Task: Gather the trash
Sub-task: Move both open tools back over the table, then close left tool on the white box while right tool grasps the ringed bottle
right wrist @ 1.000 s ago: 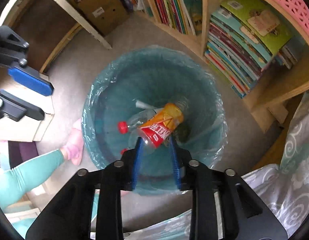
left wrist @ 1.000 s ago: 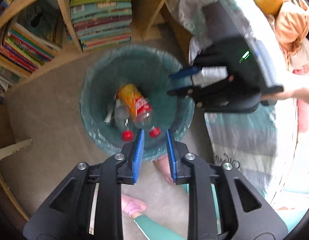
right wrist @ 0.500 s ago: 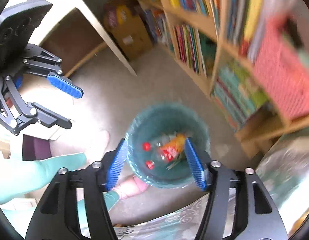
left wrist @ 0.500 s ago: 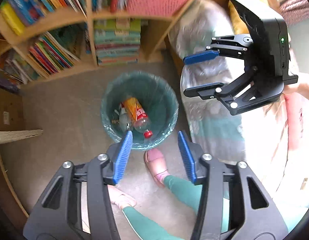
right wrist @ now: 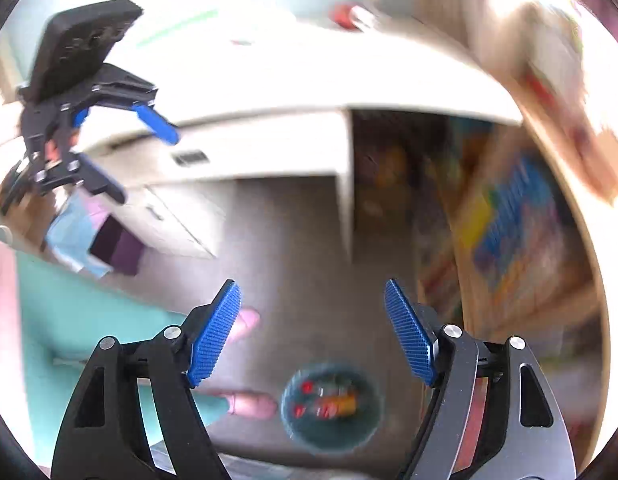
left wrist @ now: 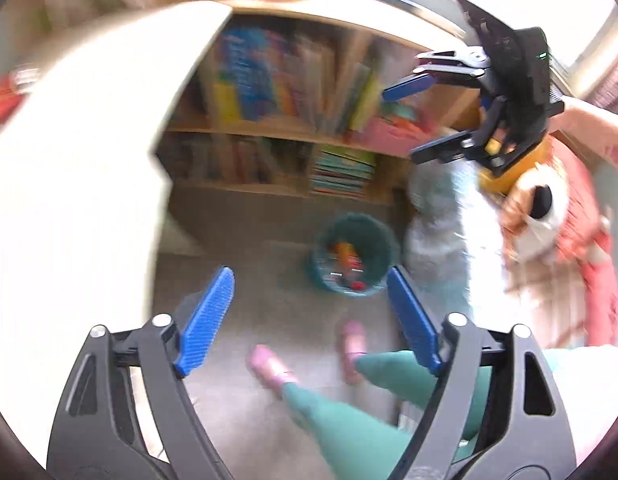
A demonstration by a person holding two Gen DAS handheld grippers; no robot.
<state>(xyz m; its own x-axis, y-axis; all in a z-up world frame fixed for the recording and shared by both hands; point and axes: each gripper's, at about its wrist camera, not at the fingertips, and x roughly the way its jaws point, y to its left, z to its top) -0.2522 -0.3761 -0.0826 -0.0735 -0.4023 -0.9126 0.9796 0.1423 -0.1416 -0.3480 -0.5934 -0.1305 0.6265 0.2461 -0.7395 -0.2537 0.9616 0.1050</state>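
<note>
Left wrist view: the left tool (left wrist: 309,320) is spread wide with nothing between its blue pads (left wrist: 207,324). The teal-lined trash bin (left wrist: 383,246) stands on the grey floor (left wrist: 245,256) well below, in front of the bookshelf (left wrist: 293,132); an orange-labelled bottle (left wrist: 343,254) and red caps lie inside it. The right tool (left wrist: 425,116) hangs at upper right, also spread and holding nothing. A white desk (left wrist: 89,152) fills the left side; the person's pink slippers (left wrist: 269,364) stand near the bin. Right wrist view: the right tool (right wrist: 313,332) is spread, empty, high above the trash bin (right wrist: 369,420), which holds the bottle (right wrist: 339,403). The left tool (right wrist: 127,152) appears at upper left, spread, before the desk (right wrist: 269,92). Both views are motion-blurred.
</note>
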